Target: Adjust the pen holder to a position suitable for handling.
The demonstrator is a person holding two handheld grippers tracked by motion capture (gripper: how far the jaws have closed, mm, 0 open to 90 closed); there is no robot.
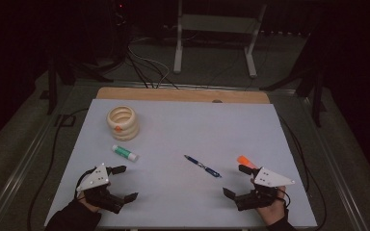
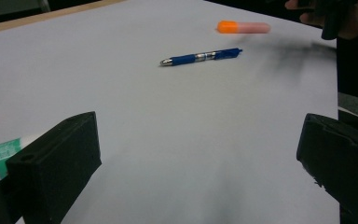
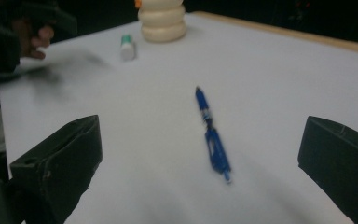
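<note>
A slim blue plastic ballpoint pen (image 1: 202,165) lies flat on the pale grey table sheet (image 1: 183,125), between the two grippers and nearer the right one, with bare sheet all round it. The right gripper (image 1: 235,181) rests at the near right corner, jaws spread wide and empty; in the right gripper view the pen (image 3: 211,133) lies just ahead between them, untouched. Just beyond this gripper lies a short pinkish tube with an orange cap (image 1: 246,161). The left gripper (image 1: 124,183) rests at the near left corner, its jaws likewise wide apart with nothing in them. Just beyond it lies a white glue stick with a green label (image 1: 125,153), well apart from the pen. Further back on the left stands a cream-coloured holder of stacked rings (image 1: 122,122); its hollow looks empty, though the dim high view leaves that uncertain.
</note>
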